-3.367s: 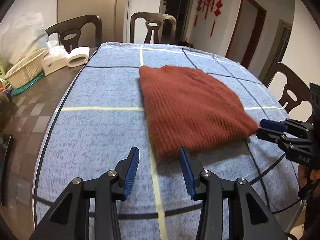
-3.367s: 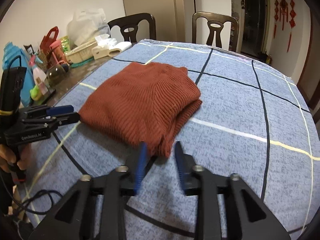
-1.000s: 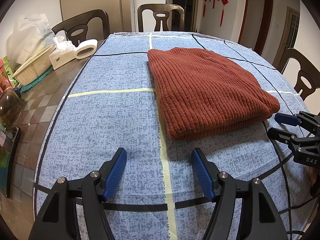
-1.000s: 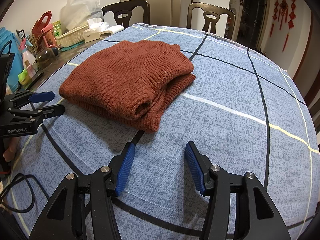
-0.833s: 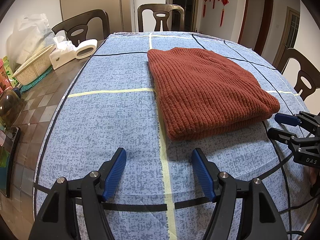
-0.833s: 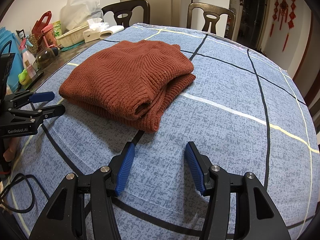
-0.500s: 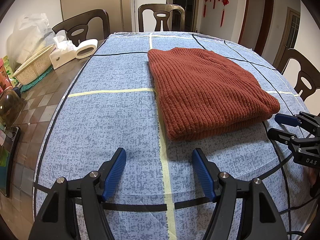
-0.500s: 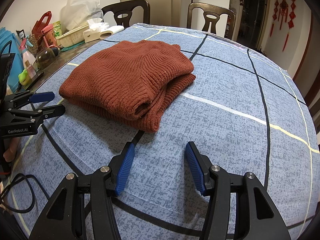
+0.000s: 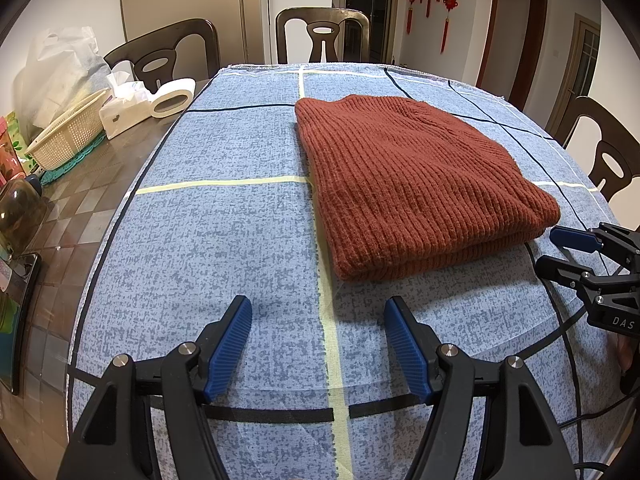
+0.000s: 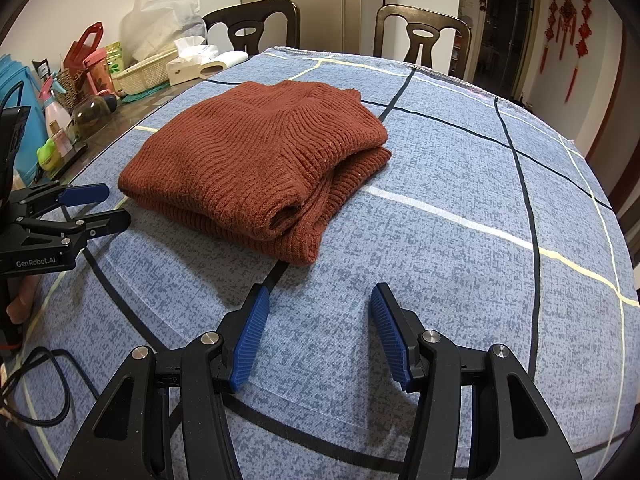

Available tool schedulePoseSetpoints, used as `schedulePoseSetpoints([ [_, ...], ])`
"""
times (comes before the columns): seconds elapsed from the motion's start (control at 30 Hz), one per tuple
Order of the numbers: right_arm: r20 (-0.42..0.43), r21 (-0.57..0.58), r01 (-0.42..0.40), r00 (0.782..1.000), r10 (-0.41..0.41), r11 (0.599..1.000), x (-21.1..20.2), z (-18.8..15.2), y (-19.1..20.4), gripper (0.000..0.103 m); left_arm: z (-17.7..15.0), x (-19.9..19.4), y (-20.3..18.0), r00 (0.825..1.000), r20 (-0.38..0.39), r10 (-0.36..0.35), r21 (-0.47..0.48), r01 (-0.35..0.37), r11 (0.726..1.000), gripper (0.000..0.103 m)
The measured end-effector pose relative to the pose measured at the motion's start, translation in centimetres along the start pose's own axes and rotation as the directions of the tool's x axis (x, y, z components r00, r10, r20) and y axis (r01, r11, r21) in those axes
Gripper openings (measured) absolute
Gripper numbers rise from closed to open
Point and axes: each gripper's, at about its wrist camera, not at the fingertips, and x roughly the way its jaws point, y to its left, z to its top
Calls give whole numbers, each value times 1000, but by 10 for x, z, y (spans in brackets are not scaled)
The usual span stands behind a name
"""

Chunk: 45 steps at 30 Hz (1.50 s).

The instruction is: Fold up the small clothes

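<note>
The sweater (image 9: 416, 184) lies folded on the desk (image 9: 224, 240). Left gripper (image 9: 318, 328) and right gripper (image 10: 316, 316) hover near it, spread, empty. Folding appears complete; next, fetch another garment.

"genrobot.ai" on the left gripper (image 10: 90, 208); "das" on the right gripper (image 9: 560, 250).

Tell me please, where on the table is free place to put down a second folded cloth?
Free: the blue cloth right of the folded sweater, out to its edge, and the strip between sweater and bare wood. Crowded: the wood side, with basket, tissue box and bottles.
</note>
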Motion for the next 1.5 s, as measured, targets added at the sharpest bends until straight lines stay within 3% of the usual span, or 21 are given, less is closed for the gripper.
schedulePoseSetpoints([
  [1.5, 0, 0, 0, 1000, 0, 1000, 0, 0, 0, 54, 0, 0, -1, 1000, -1, 1, 1, -1, 1000, 73],
])
